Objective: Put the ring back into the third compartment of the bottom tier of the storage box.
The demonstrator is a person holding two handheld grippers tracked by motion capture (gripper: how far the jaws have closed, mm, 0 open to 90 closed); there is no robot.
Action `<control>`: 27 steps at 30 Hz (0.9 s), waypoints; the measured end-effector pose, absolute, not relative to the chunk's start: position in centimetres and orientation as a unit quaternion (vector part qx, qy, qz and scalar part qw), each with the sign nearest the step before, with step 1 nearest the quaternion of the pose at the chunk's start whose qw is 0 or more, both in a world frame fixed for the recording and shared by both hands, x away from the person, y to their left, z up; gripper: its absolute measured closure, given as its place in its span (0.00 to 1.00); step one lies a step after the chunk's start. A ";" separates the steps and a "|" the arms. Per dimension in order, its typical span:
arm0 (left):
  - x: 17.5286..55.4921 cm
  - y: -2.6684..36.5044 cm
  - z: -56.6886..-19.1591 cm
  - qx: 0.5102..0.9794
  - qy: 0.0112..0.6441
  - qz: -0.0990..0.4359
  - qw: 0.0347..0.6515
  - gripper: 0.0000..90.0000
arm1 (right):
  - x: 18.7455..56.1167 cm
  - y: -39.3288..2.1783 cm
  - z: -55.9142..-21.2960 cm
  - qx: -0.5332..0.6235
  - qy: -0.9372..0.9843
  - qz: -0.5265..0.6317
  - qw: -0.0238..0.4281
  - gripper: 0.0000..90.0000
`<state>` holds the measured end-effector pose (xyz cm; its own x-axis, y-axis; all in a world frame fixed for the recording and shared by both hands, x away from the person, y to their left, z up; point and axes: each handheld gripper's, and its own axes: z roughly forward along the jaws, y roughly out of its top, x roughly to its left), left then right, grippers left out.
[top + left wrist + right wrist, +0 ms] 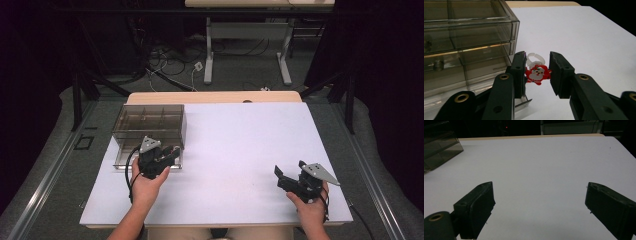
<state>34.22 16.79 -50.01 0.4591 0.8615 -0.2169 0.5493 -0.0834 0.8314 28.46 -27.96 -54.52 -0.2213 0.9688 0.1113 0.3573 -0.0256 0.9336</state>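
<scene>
Thing in hand: a small Santa Claus ring (537, 74), a red-and-white Santa face on a clear plastic band.
Where it is: pinched between the jaws of the left gripper (537, 75), just beside the front corner of the smoky clear drawer organizer (469, 37), above the white table (240, 150).
Left gripper: closed in on the Santa face from both sides; the band arches free behind the pads.
Right gripper: the right gripper (539, 207) stands wide open over bare table, holding nothing, well apart from the box.
Weight: judged very light.
Stiffness: face looks like soft rubbery plastic; band thin and springy.
Slip risk: it may twist or pop out under a hard squeeze.
Best hold: across the flat face edges, as now, not on the thin band.
Care: gentle pressure and slow moves near the drawer.
</scene>
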 end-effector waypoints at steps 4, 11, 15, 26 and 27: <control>34.1 17.4 -50.5 0.716 0.499 0.168 0.459 0.74 | 28.5 -27.9 -54.5 0.536 0.619 0.477 0.319 0.09; 34.2 18.1 -51.3 0.709 0.513 0.165 0.454 0.73 | 28.5 -27.9 -54.5 0.537 0.618 0.478 0.320 0.09; 34.3 18.3 -51.7 0.708 0.519 0.164 0.451 0.73 | 28.5 -27.9 -54.5 0.536 0.619 0.477 0.319 0.09; 34.7 18.8 -52.7 0.709 0.529 0.168 0.435 0.74 | 28.5 -27.9 -54.5 0.536 0.619 0.478 0.317 0.10; 34.7 18.8 -52.8 0.709 0.530 0.169 0.433 0.74 | 28.4 -27.9 -54.5 0.536 0.620 0.478 0.316 0.10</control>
